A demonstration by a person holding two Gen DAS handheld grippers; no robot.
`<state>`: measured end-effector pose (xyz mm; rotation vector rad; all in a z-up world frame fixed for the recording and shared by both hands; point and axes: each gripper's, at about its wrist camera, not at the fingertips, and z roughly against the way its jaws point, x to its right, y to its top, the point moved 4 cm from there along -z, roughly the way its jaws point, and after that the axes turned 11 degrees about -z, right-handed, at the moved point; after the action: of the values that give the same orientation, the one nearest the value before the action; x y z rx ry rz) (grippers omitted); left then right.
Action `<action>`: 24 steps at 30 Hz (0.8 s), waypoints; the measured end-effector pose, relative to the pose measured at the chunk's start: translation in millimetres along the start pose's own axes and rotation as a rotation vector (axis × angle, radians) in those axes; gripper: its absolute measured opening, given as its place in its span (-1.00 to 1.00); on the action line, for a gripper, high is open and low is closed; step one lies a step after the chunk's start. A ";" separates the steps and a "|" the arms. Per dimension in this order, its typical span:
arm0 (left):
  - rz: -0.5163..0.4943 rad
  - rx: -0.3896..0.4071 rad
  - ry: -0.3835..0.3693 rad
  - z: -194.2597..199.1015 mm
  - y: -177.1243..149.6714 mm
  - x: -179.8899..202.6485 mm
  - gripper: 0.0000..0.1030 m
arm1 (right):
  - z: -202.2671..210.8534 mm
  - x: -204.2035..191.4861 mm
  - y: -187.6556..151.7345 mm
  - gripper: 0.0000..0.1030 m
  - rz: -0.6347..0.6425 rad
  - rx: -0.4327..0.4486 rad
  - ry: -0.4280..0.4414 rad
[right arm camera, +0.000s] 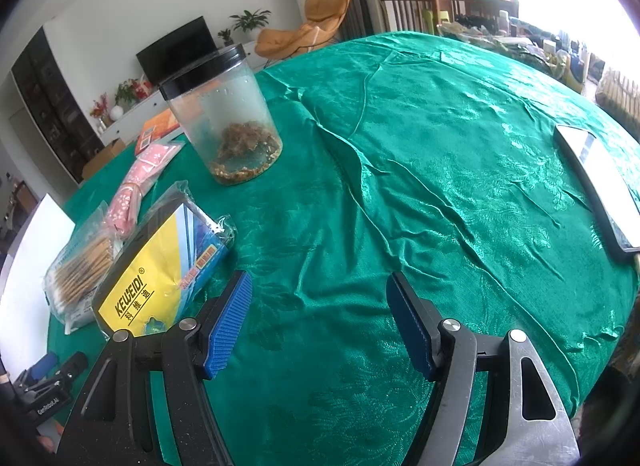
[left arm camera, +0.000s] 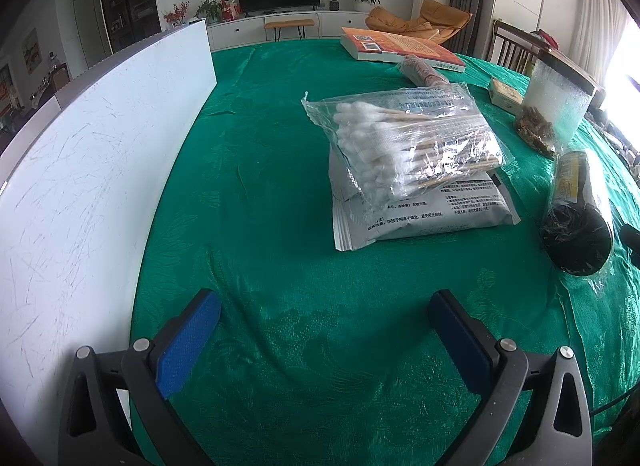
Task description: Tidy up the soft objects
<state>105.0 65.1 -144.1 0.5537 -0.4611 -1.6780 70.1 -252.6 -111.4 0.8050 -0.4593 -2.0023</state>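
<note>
A clear bag of cotton swabs (left arm camera: 412,145) lies on top of a grey printed pouch (left arm camera: 424,217), on the green tablecloth (left arm camera: 260,205) right of centre. A dark wrapped package (left arm camera: 576,213) lies to the right of them. My left gripper (left arm camera: 324,298) hovers open over bare cloth, short of the swabs. In the right wrist view my right gripper (right arm camera: 318,286) is open over bare cloth. A yellow-and-blue package in plastic (right arm camera: 160,270) lies just left of its left finger, with the swab bag (right arm camera: 80,270) and a pink patterned pouch (right arm camera: 136,185) beyond.
A white board (left arm camera: 80,169) lies along the table's left side. A clear jar with a black lid (right arm camera: 224,113) holds brown bits. An orange book (left arm camera: 400,47), a small box (left arm camera: 506,93) and a wrapped roll (left arm camera: 424,71) sit at the back. A phone (right arm camera: 600,185) lies far right.
</note>
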 end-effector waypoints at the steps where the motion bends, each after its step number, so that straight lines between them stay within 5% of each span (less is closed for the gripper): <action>1: 0.000 0.000 0.000 0.0 0.0 0.0 1.00 | -0.3 0.0 0.0 0.42 0.001 0.002 0.001; 7: 0.000 0.000 0.000 0.0 0.0 0.0 1.00 | 2.1 -12.4 -4.5 0.42 0.054 0.005 0.044; 17: 0.000 0.000 0.000 0.1 0.1 0.1 1.00 | 18.6 -79.7 -39.3 0.42 0.333 -0.026 0.299; 24: 0.000 0.000 0.000 0.2 -0.1 0.1 1.00 | 15.0 -107.5 -66.3 0.42 0.503 -0.054 0.309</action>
<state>104.8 65.0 -144.0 0.5541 -0.4613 -1.6778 60.3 -126.2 -101.4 0.8495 -0.3800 -1.3948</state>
